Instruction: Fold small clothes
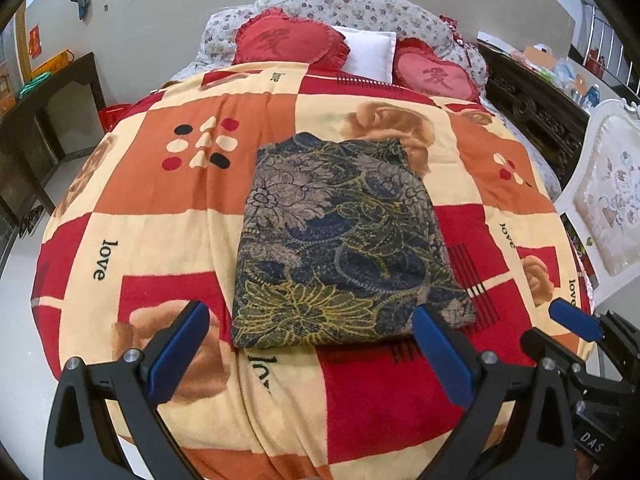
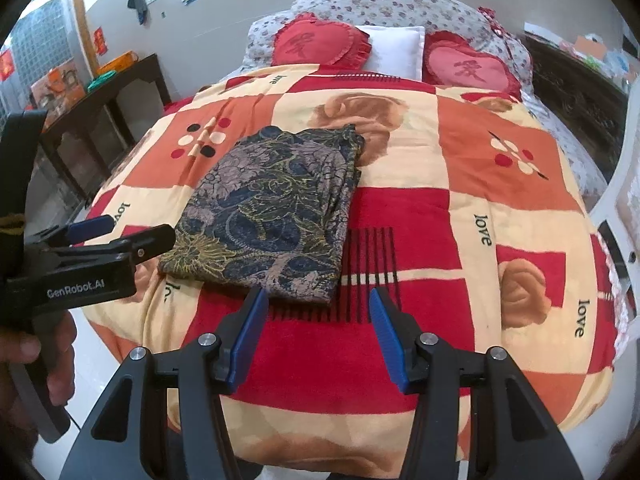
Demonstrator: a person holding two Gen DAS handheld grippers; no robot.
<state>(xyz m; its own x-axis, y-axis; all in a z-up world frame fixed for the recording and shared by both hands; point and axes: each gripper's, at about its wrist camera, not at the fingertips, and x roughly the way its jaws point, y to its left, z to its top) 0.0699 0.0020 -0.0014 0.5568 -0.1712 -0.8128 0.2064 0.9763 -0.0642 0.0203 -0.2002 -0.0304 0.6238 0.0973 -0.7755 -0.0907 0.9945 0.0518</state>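
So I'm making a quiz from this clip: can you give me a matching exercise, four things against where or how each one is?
Things:
1. patterned garment
2. white pillow
3. left gripper
4. white chair

Places or states:
A. between two red heart cushions
B. beside the bed
C. folded on the blanket
D. open, holding nothing

Pairs: 1-C, 2-A, 3-D, 4-B

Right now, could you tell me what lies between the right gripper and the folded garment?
Only bare blanket: right gripper sits just short of the garment, per its wrist view.
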